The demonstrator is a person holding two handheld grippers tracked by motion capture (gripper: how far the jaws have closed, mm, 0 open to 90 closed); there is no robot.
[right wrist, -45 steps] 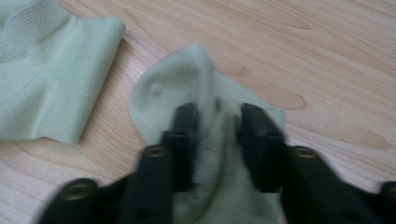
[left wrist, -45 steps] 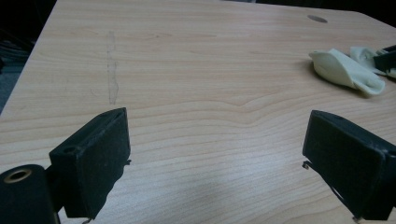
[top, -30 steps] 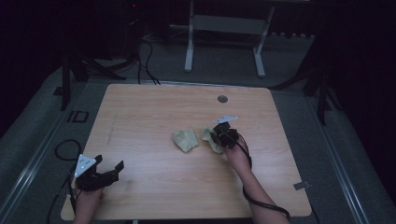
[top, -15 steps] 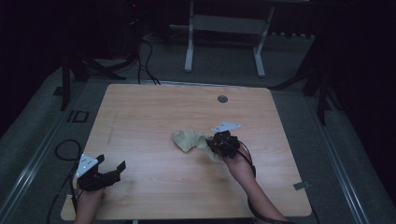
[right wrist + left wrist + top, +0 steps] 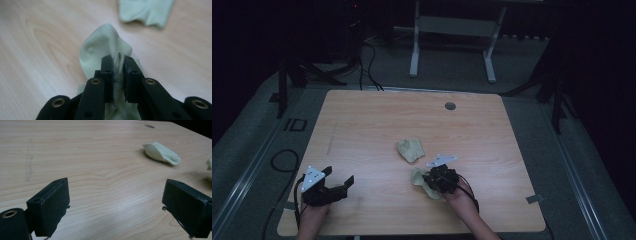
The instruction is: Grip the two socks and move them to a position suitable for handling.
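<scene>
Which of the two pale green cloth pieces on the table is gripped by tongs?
The nearer pale green cloth, by the person's right hand: the right tongs are shut on its fold. The other cloth lies loose toward the table's middle, untouched.

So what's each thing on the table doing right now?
Left tool: open, holding nothing, above the table's near left corner.
Right tool: shut on a pale green sock.
Held sock: pinched, bunched.
Other sock: crumpled, lying free mid-table.
Table: wooden.

A: Where's the pale green crumpled sock (image 5: 411,149)?
B: Mid wooden table (image 5: 362,120). Second pale green sock (image 5: 421,178) at its 5 o'clock, nearby.
A: Left gripper (image 5: 334,181)?
B: 8 o'clock corner, well apart.
</scene>
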